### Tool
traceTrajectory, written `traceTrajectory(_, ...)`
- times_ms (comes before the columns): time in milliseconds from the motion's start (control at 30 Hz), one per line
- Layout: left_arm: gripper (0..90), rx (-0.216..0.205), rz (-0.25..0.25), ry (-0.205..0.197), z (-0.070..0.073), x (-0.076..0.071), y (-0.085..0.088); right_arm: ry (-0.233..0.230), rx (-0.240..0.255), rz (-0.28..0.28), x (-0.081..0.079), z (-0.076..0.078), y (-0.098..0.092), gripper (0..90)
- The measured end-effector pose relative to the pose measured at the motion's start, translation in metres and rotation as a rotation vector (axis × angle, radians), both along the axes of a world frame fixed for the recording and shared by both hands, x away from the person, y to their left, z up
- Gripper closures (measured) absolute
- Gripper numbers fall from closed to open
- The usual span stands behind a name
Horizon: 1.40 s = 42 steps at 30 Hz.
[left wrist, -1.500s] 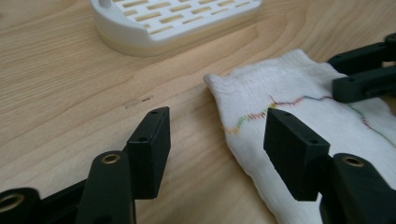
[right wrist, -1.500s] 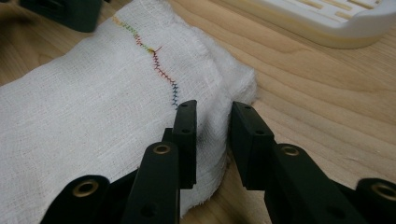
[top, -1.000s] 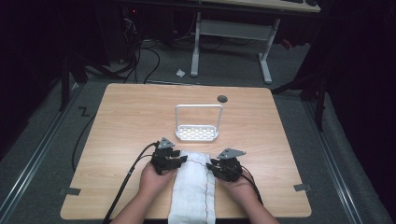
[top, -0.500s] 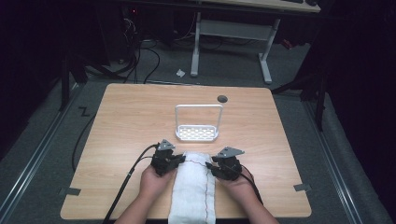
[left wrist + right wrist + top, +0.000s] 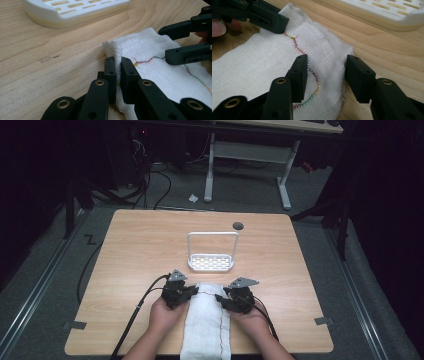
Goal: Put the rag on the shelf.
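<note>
A folded white gauze cloth [image 5: 207, 320] with a wavy line of multicoloured stitching lay on the wooden tabletop [image 5: 135, 250], at its near edge, between the person's two hands. The cloth's far end stopped just short of a white slotted plastic tray [image 5: 211, 262] with an upright loop handle, which stood near the middle of the tabletop.

The left gripper [image 5: 118, 72] sat at the far left corner of the cloth. Its fingers [image 5: 110, 75] had just been closing and were drawn almost together, pinching a raised fold of the cloth's left edge between them. In the high view this gripper [image 5: 192, 291] lay low over the cloth's corner, the left hand [image 5: 164, 312] behind it and its black cable trailing off the near edge of the tabletop.

The right gripper [image 5: 325, 75] was at the far right corner of the cloth. Its fingers [image 5: 298, 75] had opened within the last second and stood spread, straddling the right edge of the cloth: one finger lay over the cloth beside the stitched line, the other sat outside the bunched edge, just beside it. In the high view it [image 5: 222, 299] pointed inward towards the other gripper, the right hand [image 5: 250, 320] behind it.

A dark round grommet [image 5: 238, 225] sat near the far edge of the tabletop.
</note>
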State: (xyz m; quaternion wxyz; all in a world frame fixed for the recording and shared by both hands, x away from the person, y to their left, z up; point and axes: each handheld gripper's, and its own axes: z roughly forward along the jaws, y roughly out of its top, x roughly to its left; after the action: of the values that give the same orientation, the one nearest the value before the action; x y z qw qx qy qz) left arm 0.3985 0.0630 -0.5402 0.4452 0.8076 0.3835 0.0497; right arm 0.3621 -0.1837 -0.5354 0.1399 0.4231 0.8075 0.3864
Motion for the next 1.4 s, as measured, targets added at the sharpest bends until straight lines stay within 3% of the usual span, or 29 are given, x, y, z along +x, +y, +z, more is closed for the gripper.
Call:
traceTrajectory(300,84.2,-0.001,0.001,0.001,0.0,0.0,0.0,0.024,0.05,0.005,0.003,-0.002,-0.003,78.3)
traceTrajectory(667,84.7,-0.018,0.009,-0.019,0.001,-0.002,0.002,0.005,0.034,0.031,0.002,0.0,-0.003,83.4)
traceTrajectory(933,85.9,-0.06,0.012,-0.059,0.003,-0.006,0.006,-0.06,0.052,0.025,-0.004,0.01,-0.003,83.7)
traceTrajectory(1100,86.0,-0.135,0.039,-0.045,0.013,-0.006,0.013,-0.09,0.094,0.015,-0.004,0.02,-0.004,83.8)
traceTrajectory(1200,86.1,-0.16,0.047,-0.078,0.024,-0.01,0.015,-0.118,0.091,0.015,-0.005,0.027,-0.003,83.8)
traceTrajectory(1400,86.2,-0.186,0.061,-0.143,0.051,-0.013,0.018,-0.208,0.096,0.013,-0.006,0.056,-0.002,83.8)
